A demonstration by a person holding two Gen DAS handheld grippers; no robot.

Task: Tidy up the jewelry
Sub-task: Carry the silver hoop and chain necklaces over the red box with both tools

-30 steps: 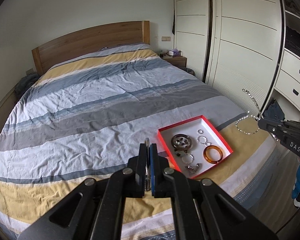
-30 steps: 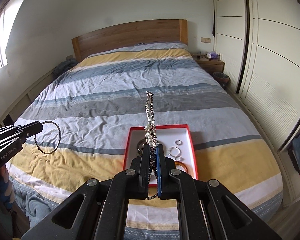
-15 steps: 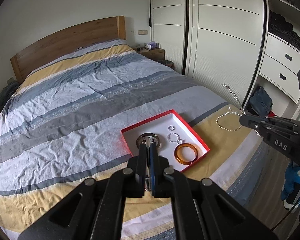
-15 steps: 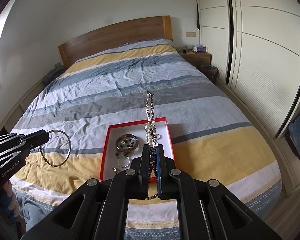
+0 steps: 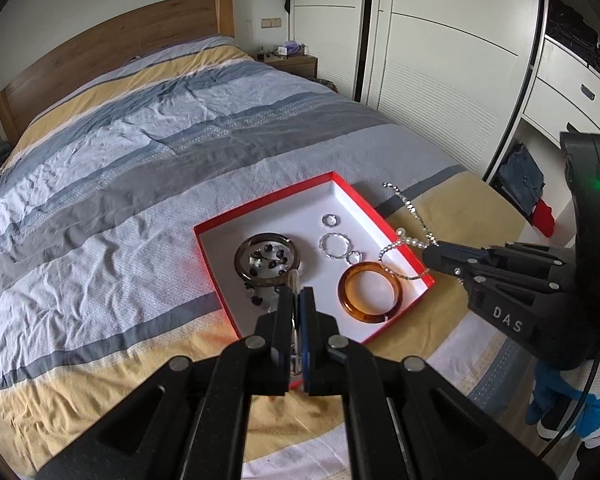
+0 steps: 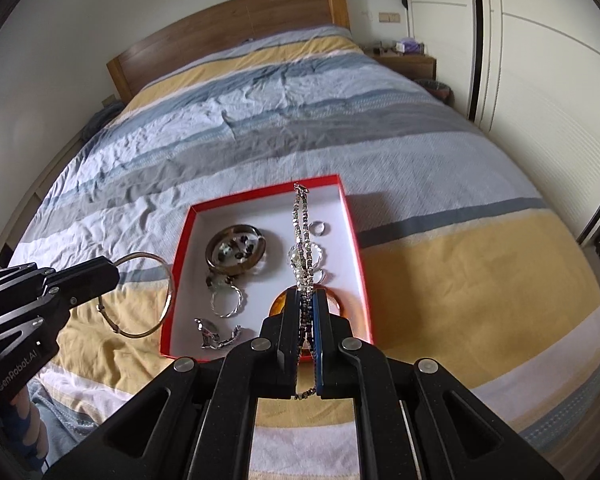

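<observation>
A red box (image 5: 260,205) with a white inside lies on the striped bed near its foot. In it are a brown bangle (image 5: 267,258) with dark beads, an amber bangle (image 5: 370,294) and small silver rings (image 5: 334,246). My left gripper (image 5: 296,294) is shut on a thin metal bangle (image 6: 140,296), which hangs just left of the box (image 6: 260,197). My right gripper (image 6: 306,296) is shut on a silver and pearl necklace (image 6: 302,232), which dangles over the box's right half. From the left wrist view, the right gripper (image 5: 426,254) hovers at the box's right rim with the necklace (image 5: 408,240).
The bed's wooden headboard (image 5: 112,40) is at the far end. A nightstand (image 5: 292,62) and white wardrobe doors (image 5: 440,60) line the right side, with open shelves of clothes (image 5: 524,176). A hand in a blue glove (image 5: 560,408) holds the right gripper.
Both grippers have come down and closer to the red box, which now looks much larger. The left one still grips the bangle and the right one the necklace.
</observation>
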